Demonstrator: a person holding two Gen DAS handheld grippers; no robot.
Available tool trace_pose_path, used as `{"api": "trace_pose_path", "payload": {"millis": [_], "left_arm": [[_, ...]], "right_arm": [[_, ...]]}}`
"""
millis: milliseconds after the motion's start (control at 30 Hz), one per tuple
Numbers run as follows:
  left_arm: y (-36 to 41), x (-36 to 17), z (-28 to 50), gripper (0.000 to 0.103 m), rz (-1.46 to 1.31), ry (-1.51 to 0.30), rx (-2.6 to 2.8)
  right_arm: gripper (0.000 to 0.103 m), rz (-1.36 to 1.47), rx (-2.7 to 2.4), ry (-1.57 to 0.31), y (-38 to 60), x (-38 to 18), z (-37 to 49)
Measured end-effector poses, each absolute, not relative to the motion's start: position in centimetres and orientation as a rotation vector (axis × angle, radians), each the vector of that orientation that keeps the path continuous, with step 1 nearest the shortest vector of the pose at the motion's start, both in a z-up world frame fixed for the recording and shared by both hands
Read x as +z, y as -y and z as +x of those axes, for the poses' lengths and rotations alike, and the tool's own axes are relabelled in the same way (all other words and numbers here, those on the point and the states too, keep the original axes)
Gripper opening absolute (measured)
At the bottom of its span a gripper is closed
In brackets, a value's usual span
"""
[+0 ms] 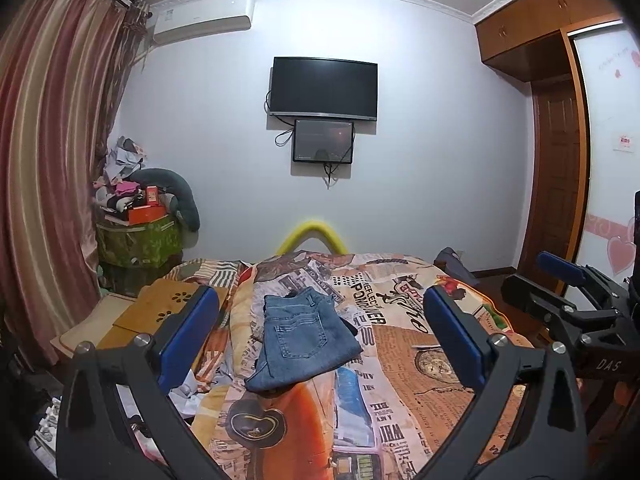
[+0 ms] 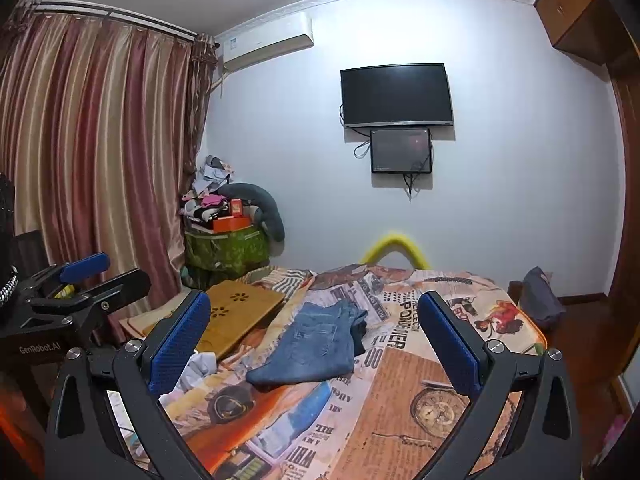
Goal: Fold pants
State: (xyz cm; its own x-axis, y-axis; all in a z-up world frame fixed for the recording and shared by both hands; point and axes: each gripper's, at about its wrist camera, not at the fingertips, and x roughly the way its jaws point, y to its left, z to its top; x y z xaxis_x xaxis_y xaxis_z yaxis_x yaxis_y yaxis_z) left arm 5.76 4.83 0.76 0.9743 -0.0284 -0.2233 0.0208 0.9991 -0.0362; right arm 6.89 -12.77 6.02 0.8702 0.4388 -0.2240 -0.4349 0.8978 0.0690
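Note:
A pair of blue jeans [image 1: 304, 340] lies folded into a compact rectangle on the printed bedspread [image 1: 400, 360], back pocket facing up. The same jeans [image 2: 316, 346] show in the right wrist view, a dark garment edge peeking out at their right side. My left gripper [image 1: 320, 332] is open and held back from the jeans, blue pads wide apart with nothing between them. Open as well, my right gripper [image 2: 316, 340] hovers short of the jeans. Each gripper appears in the other's view: the right gripper [image 1: 560, 276] at the right edge, the left gripper [image 2: 84, 268] at the left edge.
A wooden lap desk [image 2: 236, 308] lies on the bed's left side beside crumpled white cloth [image 2: 196, 368]. A green box piled with clutter [image 1: 140, 240] stands by the curtain. A dark bag [image 2: 540, 300] sits at the bed's far right corner. A TV [image 1: 324, 88] hangs on the wall.

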Motion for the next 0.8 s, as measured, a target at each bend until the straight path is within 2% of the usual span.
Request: {"api": "trace_pose_path", "payload": {"millis": [800], "left_arm": [[-5.47, 0.80, 5.90, 0.103, -0.066, -0.242, -0.069]], "right_arm": [[0.103, 0.010, 0.460, -0.241, 12.56, 5.98, 6.82]]}}
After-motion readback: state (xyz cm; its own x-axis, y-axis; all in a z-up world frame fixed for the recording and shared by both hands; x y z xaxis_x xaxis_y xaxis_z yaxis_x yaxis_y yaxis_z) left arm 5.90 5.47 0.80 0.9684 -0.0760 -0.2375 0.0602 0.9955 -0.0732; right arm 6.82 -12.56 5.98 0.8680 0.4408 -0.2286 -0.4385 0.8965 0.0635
